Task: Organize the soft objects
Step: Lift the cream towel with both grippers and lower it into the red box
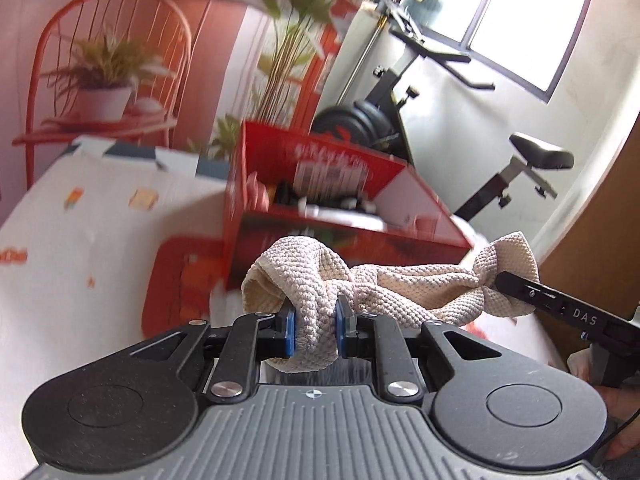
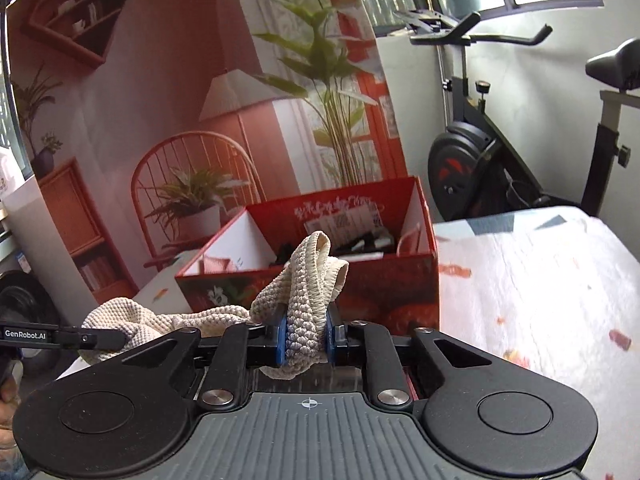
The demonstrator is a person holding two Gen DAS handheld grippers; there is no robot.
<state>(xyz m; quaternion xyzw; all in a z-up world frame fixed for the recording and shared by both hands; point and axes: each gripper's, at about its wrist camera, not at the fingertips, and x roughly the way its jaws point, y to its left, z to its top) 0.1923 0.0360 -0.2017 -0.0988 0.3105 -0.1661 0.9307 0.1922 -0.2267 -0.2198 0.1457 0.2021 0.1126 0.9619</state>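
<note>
My left gripper [image 1: 314, 330] and my right gripper [image 2: 306, 340] each pinch one end of the beige towel [image 1: 400, 284], which hangs in front of the red box [image 1: 340, 200]. The towel looks soft, light and floppy, so I think the bunched ends are the best places to hold.

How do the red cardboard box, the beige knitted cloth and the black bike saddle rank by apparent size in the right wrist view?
1. Red cardboard box
2. Beige knitted cloth, though nearness to the camera enlarges it
3. Black bike saddle, farther off and cut by the frame edge
</note>
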